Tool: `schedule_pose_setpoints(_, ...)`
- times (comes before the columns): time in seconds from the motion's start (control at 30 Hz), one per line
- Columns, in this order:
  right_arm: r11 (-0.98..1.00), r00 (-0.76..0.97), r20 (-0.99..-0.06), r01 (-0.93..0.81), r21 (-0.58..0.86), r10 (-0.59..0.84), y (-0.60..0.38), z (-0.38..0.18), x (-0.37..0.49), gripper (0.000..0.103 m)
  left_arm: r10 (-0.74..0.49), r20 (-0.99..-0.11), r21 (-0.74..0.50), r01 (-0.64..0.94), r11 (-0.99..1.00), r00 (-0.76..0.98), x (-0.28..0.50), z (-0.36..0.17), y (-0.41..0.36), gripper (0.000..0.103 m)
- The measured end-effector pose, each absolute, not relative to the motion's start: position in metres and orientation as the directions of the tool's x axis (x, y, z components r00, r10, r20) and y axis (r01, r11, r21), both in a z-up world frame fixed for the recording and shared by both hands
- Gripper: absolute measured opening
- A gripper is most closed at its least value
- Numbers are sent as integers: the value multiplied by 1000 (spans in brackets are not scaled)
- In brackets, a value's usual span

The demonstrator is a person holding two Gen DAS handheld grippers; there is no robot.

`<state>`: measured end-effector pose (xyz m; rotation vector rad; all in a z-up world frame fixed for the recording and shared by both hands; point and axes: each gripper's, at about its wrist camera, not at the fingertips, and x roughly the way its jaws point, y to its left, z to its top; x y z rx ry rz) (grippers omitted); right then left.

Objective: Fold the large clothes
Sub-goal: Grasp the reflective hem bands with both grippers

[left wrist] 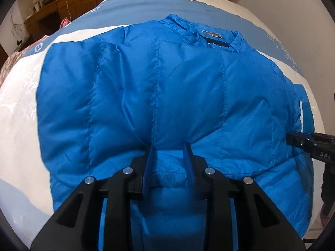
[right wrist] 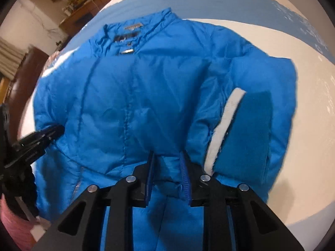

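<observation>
A bright blue quilted jacket lies spread on the bed, its collar and label at the far end. My left gripper is shut on a bunched fold of the jacket's near edge, and creases run out from its fingers. In the right wrist view, my right gripper pinches the jacket the same way, with the hem caught between its pads. A sleeve with a white strip and a darker blue cuff is folded over the front. Each view shows the other gripper at its side: the right gripper and the left gripper.
The bed has a white and pale blue sheet that shows all around the jacket. Pink patterned cloth lies at the bed's left edge. Wooden furniture stands beyond the far left corner. A pink sleeve shows at the lower left.
</observation>
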<state>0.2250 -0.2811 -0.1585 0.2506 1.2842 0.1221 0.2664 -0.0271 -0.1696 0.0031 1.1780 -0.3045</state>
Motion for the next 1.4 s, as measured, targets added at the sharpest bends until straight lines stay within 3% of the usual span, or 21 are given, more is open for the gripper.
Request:
schedule_pose_setpoints(0.13, 981, 282, -944, 42, 190, 171, -273, -156, 226, 24, -245, -915, -189, 196, 962, 319, 271, -167, -24, 28)
schedule_pose_setpoints(0.27, 953, 338, -907, 79, 292, 250, -292, -131, 202, 24, -222, -906, -162, 188, 969, 360, 246, -134, -6, 30)
schedule_pose_setpoints(0.33, 954, 369, -895, 60, 293, 252, -298, -117, 180, 29, -210, -902, -147, 190, 971, 376, 221, -117, 15, 45)
schedule_pose_setpoints(0.43, 950, 395, -880, 54, 307, 262, -313, -100, 126, 35, -201, -902, -146, 167, 975, 383, 180, -104, 52, 54)
schedule_pose_setpoints(0.63, 924, 391, -869, 103, 369, 303, -328, -106, 32, 44, -147, -935, -131, 74, 989, 323, 97, -115, 123, 57)
schedule_pose_setpoints(0.8, 907, 355, -870, 119, 404, 341, -334, -117, -27, 56, -209, -941, -211, 21, 977, 267, 48, -134, 155, 60)
schedule_pose_setpoints(0.97, 856, 299, -843, 130, 500, 447, -332, -139, -60, 57, -291, -931, -305, -29, 952, 222, 25, -156, 163, 60)
schedule_pose_setpoints(1.1, 818, 281, -817, 147, 556, 504, -327, -154, -73, 67, -330, -921, -343, -27, 939, 208, 19, -170, 156, 61)
schedule_pose_setpoints(1.27, 788, 266, -794, 158, 595, 547, -317, -172, -76, 67, -381, -904, -391, -12, 920, 193, 17, -179, 143, 60)
schedule_pose_setpoints(1.3, 786, 266, -792, 156, 598, 549, -314, -175, -76, 66, -384, -903, -393, -9, 920, 195, 18, -180, 140, 58)
schedule_pose_setpoints(1.4, 779, 276, -784, 158, 607, 556, -312, -180, -74, 51, -426, -885, -436, -15, 900, 186, 19, -183, 139, 39)
